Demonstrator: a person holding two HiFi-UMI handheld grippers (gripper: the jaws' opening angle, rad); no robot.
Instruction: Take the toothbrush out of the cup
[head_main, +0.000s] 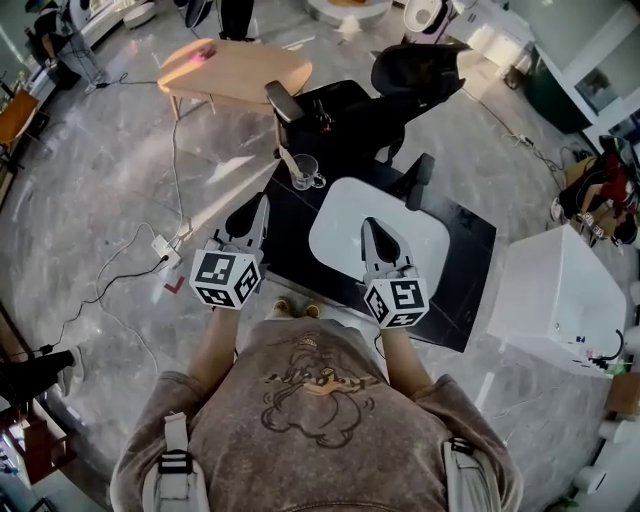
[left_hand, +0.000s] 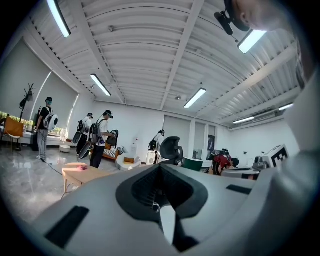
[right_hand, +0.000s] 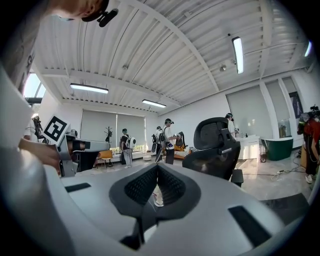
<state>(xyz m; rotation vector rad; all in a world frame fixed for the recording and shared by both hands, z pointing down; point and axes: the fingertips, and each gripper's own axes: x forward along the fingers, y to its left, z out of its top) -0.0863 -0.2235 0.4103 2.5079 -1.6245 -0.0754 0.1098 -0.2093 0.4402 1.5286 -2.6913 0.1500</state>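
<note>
A clear glass cup (head_main: 306, 173) with a handle stands at the far left of the black table (head_main: 462, 262). A pale toothbrush (head_main: 289, 159) leans in it, toward the upper left. My left gripper (head_main: 263, 200) is shut and empty, level, just short of the cup and a little to its left. My right gripper (head_main: 369, 222) hovers over the white mat (head_main: 338, 232), also shut with nothing in it. Neither gripper view shows the cup: the left gripper (left_hand: 160, 165) and the right gripper (right_hand: 157, 165) both look out across the room with their jaw tips together.
A black office chair (head_main: 405, 92) stands behind the table, and a wooden table (head_main: 236, 70) lies farther back. A white cabinet (head_main: 553, 296) is at the right. A power strip with cable (head_main: 166, 251) lies on the floor at the left. Several people stand across the room.
</note>
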